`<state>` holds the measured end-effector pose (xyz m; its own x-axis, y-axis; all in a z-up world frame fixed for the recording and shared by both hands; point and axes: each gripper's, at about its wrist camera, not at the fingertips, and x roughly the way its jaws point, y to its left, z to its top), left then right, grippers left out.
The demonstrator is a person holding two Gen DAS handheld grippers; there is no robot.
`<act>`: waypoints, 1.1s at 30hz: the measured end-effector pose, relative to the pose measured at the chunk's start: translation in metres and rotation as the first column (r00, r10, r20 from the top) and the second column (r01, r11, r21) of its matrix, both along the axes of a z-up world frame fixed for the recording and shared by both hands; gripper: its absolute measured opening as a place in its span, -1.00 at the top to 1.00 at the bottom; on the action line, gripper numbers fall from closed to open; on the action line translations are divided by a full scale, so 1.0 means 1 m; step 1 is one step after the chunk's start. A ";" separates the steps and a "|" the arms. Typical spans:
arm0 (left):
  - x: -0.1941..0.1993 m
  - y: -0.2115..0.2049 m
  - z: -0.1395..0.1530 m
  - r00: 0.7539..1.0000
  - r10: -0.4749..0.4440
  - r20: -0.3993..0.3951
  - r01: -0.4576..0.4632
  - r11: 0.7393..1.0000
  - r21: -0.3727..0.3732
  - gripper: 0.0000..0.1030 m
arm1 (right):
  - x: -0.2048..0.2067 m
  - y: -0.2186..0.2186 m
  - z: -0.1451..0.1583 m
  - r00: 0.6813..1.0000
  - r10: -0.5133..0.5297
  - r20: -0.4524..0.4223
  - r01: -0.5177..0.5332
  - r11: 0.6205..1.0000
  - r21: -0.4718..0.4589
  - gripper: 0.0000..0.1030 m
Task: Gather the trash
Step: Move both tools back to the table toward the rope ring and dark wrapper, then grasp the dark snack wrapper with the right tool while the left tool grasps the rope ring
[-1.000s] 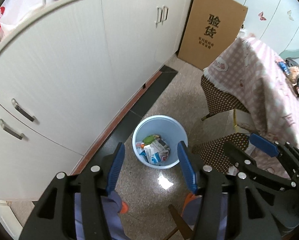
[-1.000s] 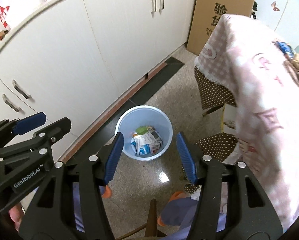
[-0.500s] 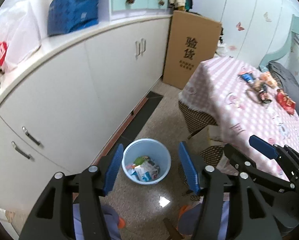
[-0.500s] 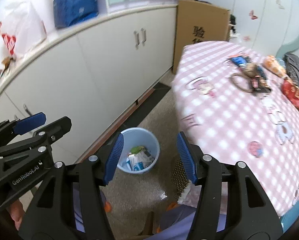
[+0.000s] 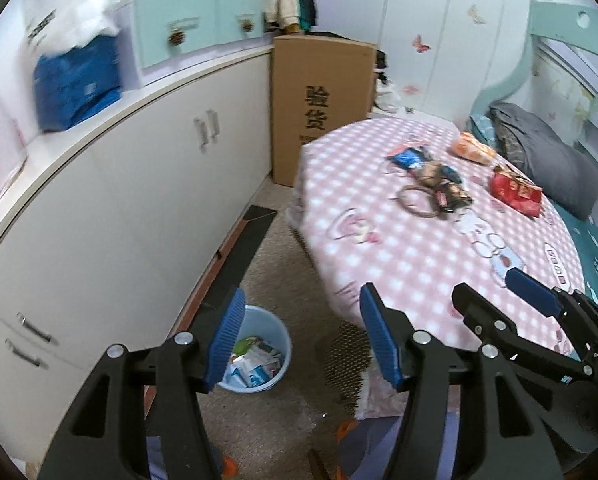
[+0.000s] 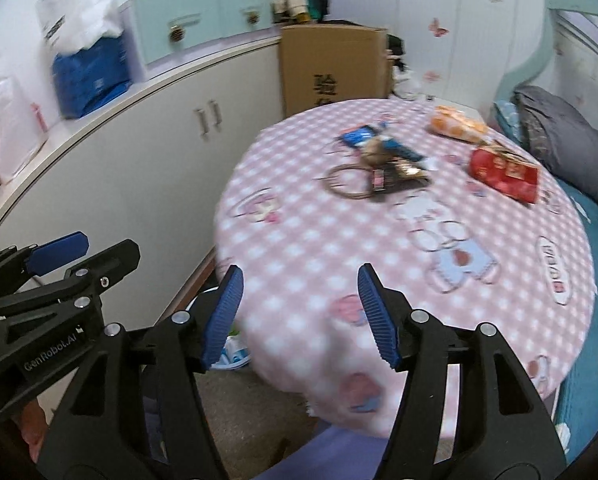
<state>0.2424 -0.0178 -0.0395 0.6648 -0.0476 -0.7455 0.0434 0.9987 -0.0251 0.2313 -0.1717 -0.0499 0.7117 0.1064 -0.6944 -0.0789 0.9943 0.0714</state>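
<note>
A light blue bin [image 5: 284,356] with wrappers inside stands on the floor beside the white cabinets, low in the left wrist view. My left gripper [image 5: 302,300] hangs open and empty above it, at the table's edge. My right gripper [image 6: 299,276] is over the near part of the pink checked table [image 6: 319,240]; its jaws are opening with nothing between them. Far across the table lie a blue wrapper [image 6: 359,136], an orange packet [image 6: 457,124], a red packet [image 6: 503,172], a dark wrapper pile [image 6: 397,170] and a thin ring [image 6: 349,182]. The table hides most of the bin in the right wrist view.
White cabinets [image 5: 139,208] run along the left, with bags [image 5: 75,84] on top. A cardboard box [image 5: 323,96] stands behind the table. A bed with grey cloth [image 5: 547,160] lies at the right. The person's legs show at the bottom.
Both grippers rose and tipped up from the bin toward the table. The bin slid low in the views and the tabletop litter came into sight. Both stayed empty.
</note>
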 end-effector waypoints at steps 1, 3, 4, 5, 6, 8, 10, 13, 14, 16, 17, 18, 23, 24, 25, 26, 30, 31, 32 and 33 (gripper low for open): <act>0.004 -0.008 0.000 1.000 -0.013 -0.003 0.013 1.000 0.002 -0.15 | 0.000 -0.006 0.000 1.000 -0.012 0.000 0.012 1.000 0.003 -0.19; 0.012 -0.021 -0.001 0.999 -0.033 -0.011 0.033 0.999 0.005 -0.15 | 0.005 -0.022 0.000 0.999 -0.041 -0.002 0.041 0.999 0.011 -0.21; 0.017 -0.027 -0.001 0.999 -0.041 -0.016 0.041 0.999 0.006 -0.15 | 0.006 -0.027 0.000 0.999 -0.049 -0.002 0.050 0.999 0.013 -0.22; 0.022 -0.035 -0.002 0.998 -0.053 -0.022 0.053 0.999 0.007 -0.17 | 0.009 -0.034 0.000 0.998 -0.062 -0.003 0.062 0.998 0.014 -0.22; 0.026 -0.040 -0.003 0.998 -0.060 -0.024 0.060 0.998 0.008 -0.17 | 0.011 -0.040 0.000 0.997 -0.071 -0.005 0.071 0.997 0.013 -0.23; 0.037 -0.053 -0.005 0.996 -0.078 -0.032 0.079 0.997 0.012 -0.19 | 0.017 -0.051 -0.002 0.996 -0.090 -0.010 0.091 0.996 0.015 -0.24; 0.047 -0.063 -0.007 0.995 -0.092 -0.041 0.093 0.996 0.012 -0.19 | 0.023 -0.060 -0.003 0.994 -0.110 -0.017 0.110 0.994 0.016 -0.25; 0.065 -0.078 -0.012 0.993 -0.106 -0.058 0.107 0.994 0.015 -0.19 | 0.034 -0.074 -0.008 0.991 -0.131 -0.029 0.132 0.991 0.017 -0.25; 0.071 -0.082 -0.014 0.992 -0.108 -0.062 0.109 0.994 0.015 -0.19 | 0.039 -0.078 -0.010 0.990 -0.138 -0.034 0.139 0.990 0.014 -0.25; 0.085 -0.090 -0.019 0.991 -0.113 -0.073 0.114 0.993 0.014 -0.19 | 0.048 -0.086 -0.014 0.988 -0.148 -0.044 0.148 0.989 0.012 -0.26; 0.090 -0.091 -0.021 0.991 -0.109 -0.077 0.110 0.994 0.013 -0.19 | 0.053 -0.089 -0.016 0.987 -0.152 -0.049 0.152 0.988 0.010 -0.26; 0.099 -0.092 -0.024 0.991 -0.099 -0.085 0.100 0.995 0.010 -0.19 | 0.058 -0.093 -0.019 0.986 -0.158 -0.055 0.158 0.987 0.005 -0.26; 0.137 -0.098 -0.040 0.990 -0.072 -0.124 0.074 0.997 0.013 -0.19 | 0.082 -0.109 -0.032 0.980 -0.180 -0.083 0.181 0.984 -0.001 -0.27; 0.143 -0.098 -0.042 0.989 -0.070 -0.129 0.072 0.997 0.011 -0.19 | 0.087 -0.111 -0.034 0.979 -0.185 -0.089 0.185 0.983 -0.004 -0.27; 0.149 -0.099 -0.044 0.988 -0.068 -0.138 0.070 0.998 0.008 -0.19 | 0.090 -0.112 -0.035 0.978 -0.188 -0.093 0.188 0.982 -0.006 -0.27; 0.155 -0.100 -0.047 0.987 -0.067 -0.145 0.069 0.998 0.007 -0.19 | 0.095 -0.115 -0.038 0.976 -0.192 -0.098 0.192 0.981 -0.007 -0.27; 0.179 -0.106 -0.058 0.984 -0.070 -0.164 0.073 0.997 0.013 -0.19 | 0.109 -0.122 -0.043 0.973 -0.203 -0.109 0.203 0.979 -0.011 -0.32; 0.182 -0.106 -0.061 0.982 -0.072 -0.172 0.075 0.997 0.009 -0.19 | 0.113 -0.124 -0.044 0.972 -0.207 -0.112 0.207 0.978 -0.011 -0.33; 0.187 -0.107 -0.064 0.981 -0.072 -0.181 0.075 0.997 0.009 -0.19 | 0.116 -0.125 -0.045 0.971 -0.208 -0.116 0.209 0.978 -0.009 -0.33; 0.191 -0.108 -0.068 0.979 -0.068 -0.190 0.073 0.997 0.021 -0.18 | 0.118 -0.125 -0.045 0.971 -0.208 -0.118 0.209 0.978 -0.006 -0.33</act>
